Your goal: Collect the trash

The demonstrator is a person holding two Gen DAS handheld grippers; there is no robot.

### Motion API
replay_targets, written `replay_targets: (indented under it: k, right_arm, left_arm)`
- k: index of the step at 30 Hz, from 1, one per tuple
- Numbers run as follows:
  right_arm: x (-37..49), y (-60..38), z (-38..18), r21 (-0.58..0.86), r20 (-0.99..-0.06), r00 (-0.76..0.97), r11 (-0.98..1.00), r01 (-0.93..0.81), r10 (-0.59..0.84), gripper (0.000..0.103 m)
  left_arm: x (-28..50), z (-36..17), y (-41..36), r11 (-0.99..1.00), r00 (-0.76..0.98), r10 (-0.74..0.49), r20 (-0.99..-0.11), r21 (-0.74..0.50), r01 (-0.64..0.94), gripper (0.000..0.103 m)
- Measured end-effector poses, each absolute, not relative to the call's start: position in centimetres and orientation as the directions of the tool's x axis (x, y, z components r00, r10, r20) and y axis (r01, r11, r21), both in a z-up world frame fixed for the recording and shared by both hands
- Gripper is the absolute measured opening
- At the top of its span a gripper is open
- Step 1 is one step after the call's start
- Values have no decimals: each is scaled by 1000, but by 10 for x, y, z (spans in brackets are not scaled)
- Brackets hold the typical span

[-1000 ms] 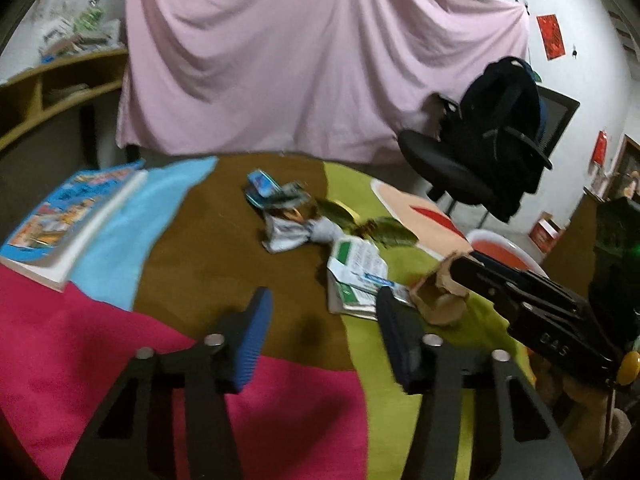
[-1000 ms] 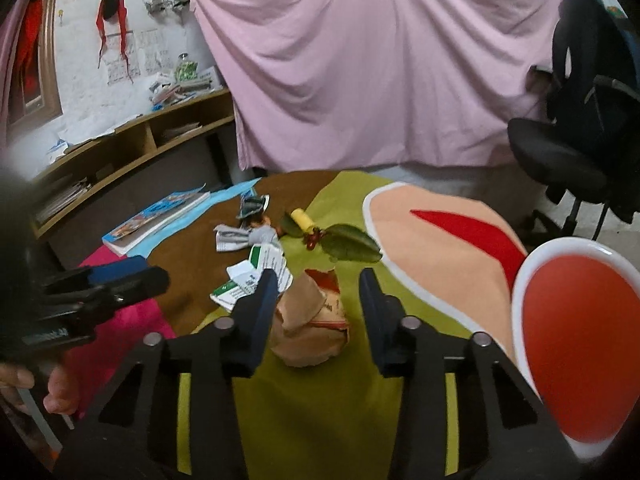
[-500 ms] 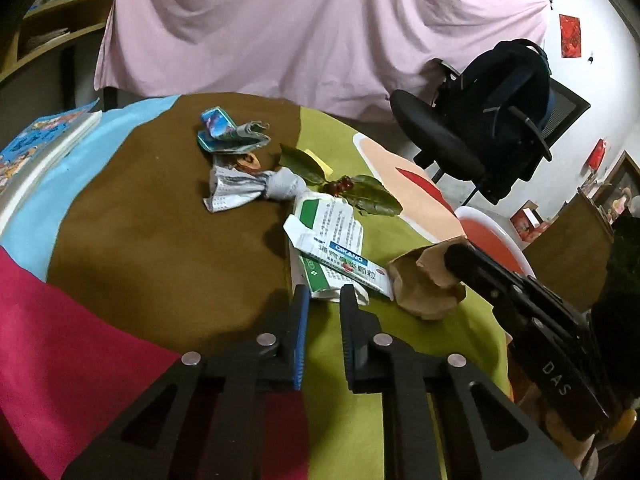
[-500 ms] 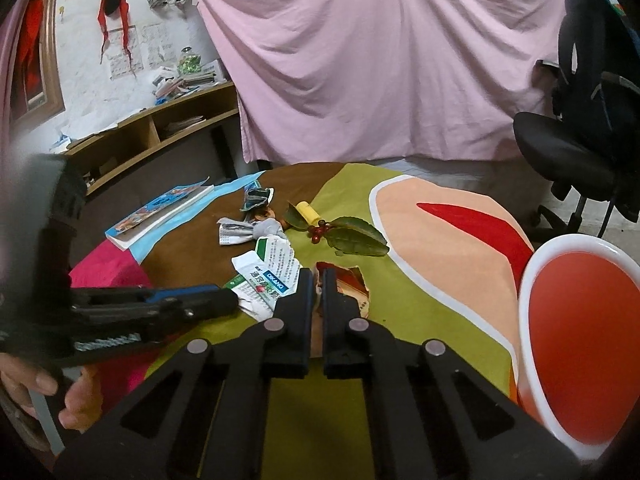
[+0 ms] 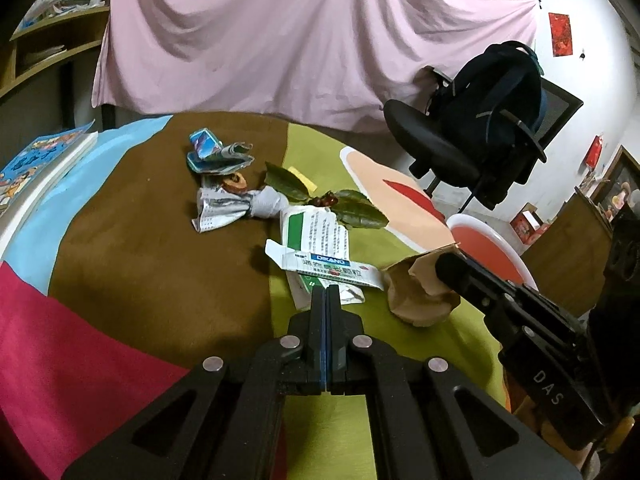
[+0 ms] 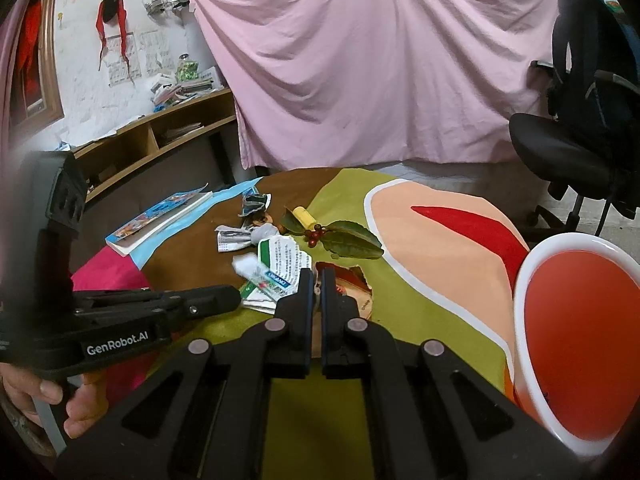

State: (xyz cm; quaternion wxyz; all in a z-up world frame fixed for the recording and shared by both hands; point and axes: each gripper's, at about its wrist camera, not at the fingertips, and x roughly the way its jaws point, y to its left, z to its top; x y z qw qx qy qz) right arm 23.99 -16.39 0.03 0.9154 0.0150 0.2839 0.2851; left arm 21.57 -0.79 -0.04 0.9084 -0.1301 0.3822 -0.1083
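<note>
While my left tongs point(image 5: 326, 292) sit pinched together at the flattened carton's point(image 5: 320, 248) near edge, my right tongs point(image 6: 318, 280) clamp the brown paper bag point(image 6: 352, 284) on the bench point(image 5: 160, 264), w/ red bin point(image 6: 580, 344) beside.

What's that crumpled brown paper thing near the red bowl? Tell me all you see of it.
The crumpled brown paper bag looks like thin kraft paper, creased, with a torn upper edge. It lies on the green patch of the cloth, beside the flattened white and green carton. The right gripper is shut on it, its fingers pinching the paper.
</note>
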Motion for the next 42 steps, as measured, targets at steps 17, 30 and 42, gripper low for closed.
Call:
replay_targets:
  k: [17, 30, 42]
  right_arm:
    - [242, -179, 1, 243, -490, 699, 852, -464, 521, 32]
    - [242, -176, 1, 242, -493, 685, 841, -484, 536, 32]
    - [240, -177, 2, 246, -484, 691, 842, -481, 537, 32]
  left_arm:
    - [234, -2, 12, 936, 695, -259, -671, -352, 10, 15]
    - [257, -11, 31, 877, 657, -342, -672, -480, -35, 15]
    - [240, 2, 16, 901, 714, -319, -624, -432, 25, 0]
